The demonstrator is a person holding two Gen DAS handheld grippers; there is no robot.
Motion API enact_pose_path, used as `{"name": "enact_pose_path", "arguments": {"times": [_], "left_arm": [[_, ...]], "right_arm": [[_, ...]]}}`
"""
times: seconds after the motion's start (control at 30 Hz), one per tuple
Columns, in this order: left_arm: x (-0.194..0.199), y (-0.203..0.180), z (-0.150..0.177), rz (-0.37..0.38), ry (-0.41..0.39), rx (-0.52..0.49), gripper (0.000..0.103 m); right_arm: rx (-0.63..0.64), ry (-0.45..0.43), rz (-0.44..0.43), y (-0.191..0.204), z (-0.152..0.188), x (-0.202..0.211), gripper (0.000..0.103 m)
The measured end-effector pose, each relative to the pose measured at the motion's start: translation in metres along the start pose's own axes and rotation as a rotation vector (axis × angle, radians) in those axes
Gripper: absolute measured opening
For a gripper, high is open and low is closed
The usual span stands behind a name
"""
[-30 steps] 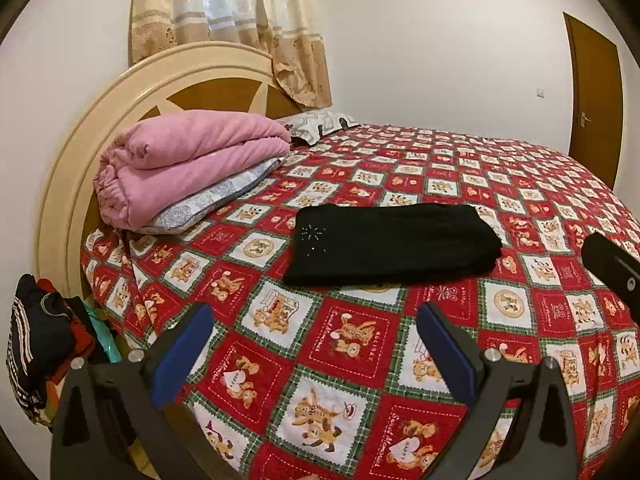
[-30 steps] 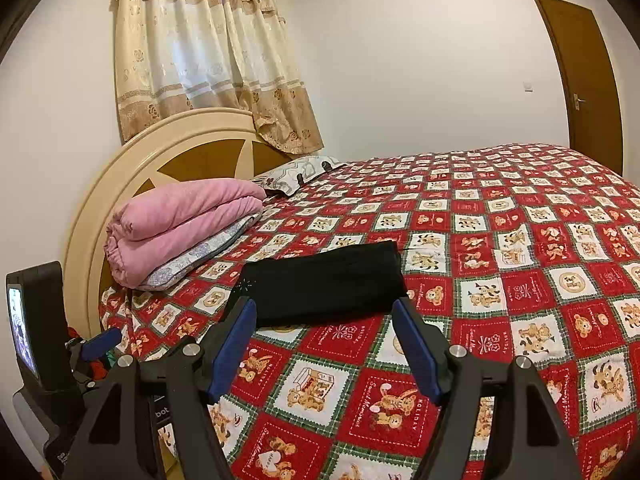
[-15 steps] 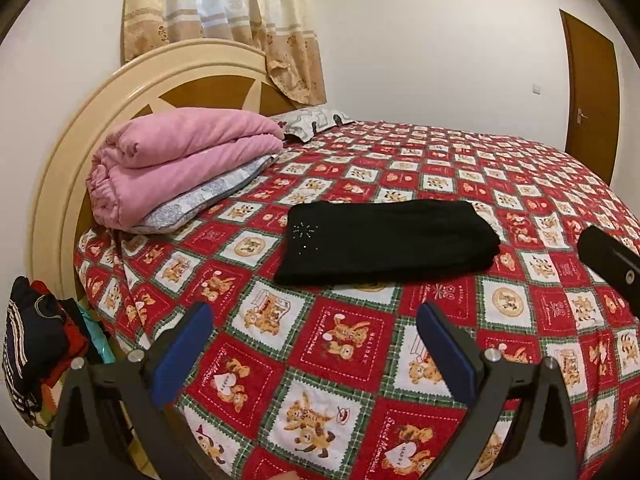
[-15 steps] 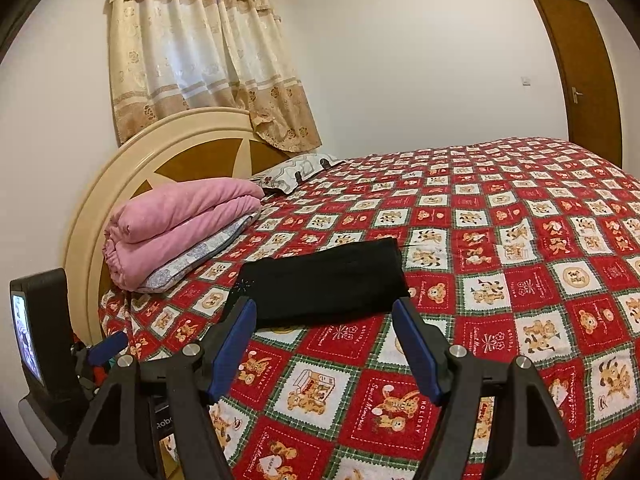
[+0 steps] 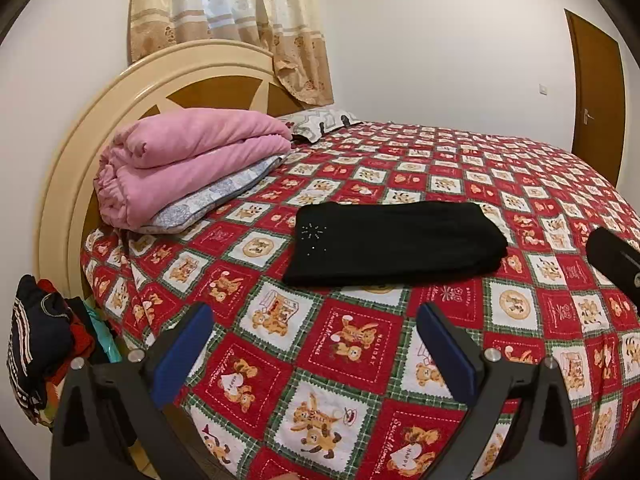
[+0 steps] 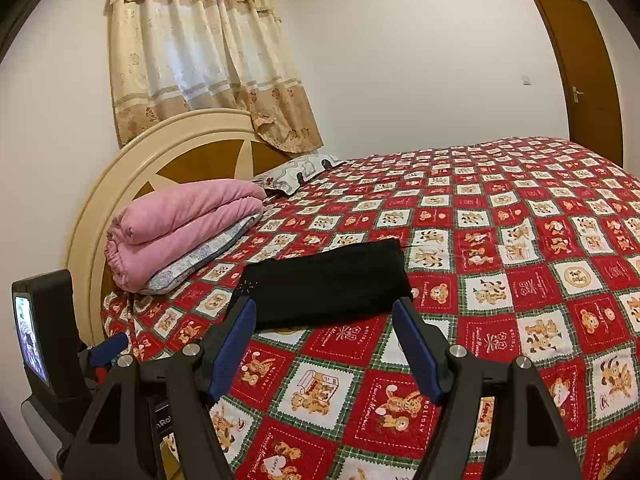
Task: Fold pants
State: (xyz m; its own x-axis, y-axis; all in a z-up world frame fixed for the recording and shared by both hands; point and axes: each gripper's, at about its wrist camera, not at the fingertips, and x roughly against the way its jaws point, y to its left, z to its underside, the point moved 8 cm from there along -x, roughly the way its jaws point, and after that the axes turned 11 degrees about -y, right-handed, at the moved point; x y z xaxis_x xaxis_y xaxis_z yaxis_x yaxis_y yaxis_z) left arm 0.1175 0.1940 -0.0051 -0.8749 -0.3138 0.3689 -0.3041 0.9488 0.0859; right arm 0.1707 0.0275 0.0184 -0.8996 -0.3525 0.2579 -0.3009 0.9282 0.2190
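Observation:
Black pants [image 5: 394, 242] lie folded into a flat rectangle on the red patterned bedspread [image 5: 344, 360], near the bed's front edge; they also show in the right wrist view [image 6: 324, 286]. My left gripper [image 5: 316, 312] is open and empty, held back from the bed, short of the pants. My right gripper [image 6: 324, 308] is open and empty, also held back, with the pants' near edge between its blue fingertips in view. Part of the right gripper [image 5: 616, 262] shows at the right edge of the left wrist view, and the left gripper [image 6: 108, 346] shows low left in the right wrist view.
A folded pink blanket [image 5: 188, 160] on a grey pillow rests against the round cream headboard [image 5: 120, 92]. A second pillow [image 5: 320, 122] lies behind it. A pile of dark clothes [image 5: 40, 344] sits beside the bed at left. A brown door [image 5: 598, 100] stands at the far right.
Both grippers have drifted slightly, so the scene shifts a little in view. The pants have not moved and both grippers stay open.

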Motion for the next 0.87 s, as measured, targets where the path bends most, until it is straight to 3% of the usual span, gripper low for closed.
{"name": "enact_pose_path", "arguments": {"times": [0.53,0.73,0.87], "left_arm": [[0.0026,0.0025,-0.0058,-0.030,-0.023,-0.008,0.103],[0.0033,-0.0016,-0.0047,0.020,-0.017,0.008,0.103],[0.0027,-0.0042,-0.0039,0.014,-0.019,-0.014,0.103]], "right_arm": [[0.028,-0.032,0.046,-0.0039,-0.0053,0.0063,0.072],[0.047,-0.040,0.042,0.0001,-0.0057,0.0076,0.072],[0.038,-0.029,0.040,-0.0001,-0.0031,0.0066,0.072]]}}
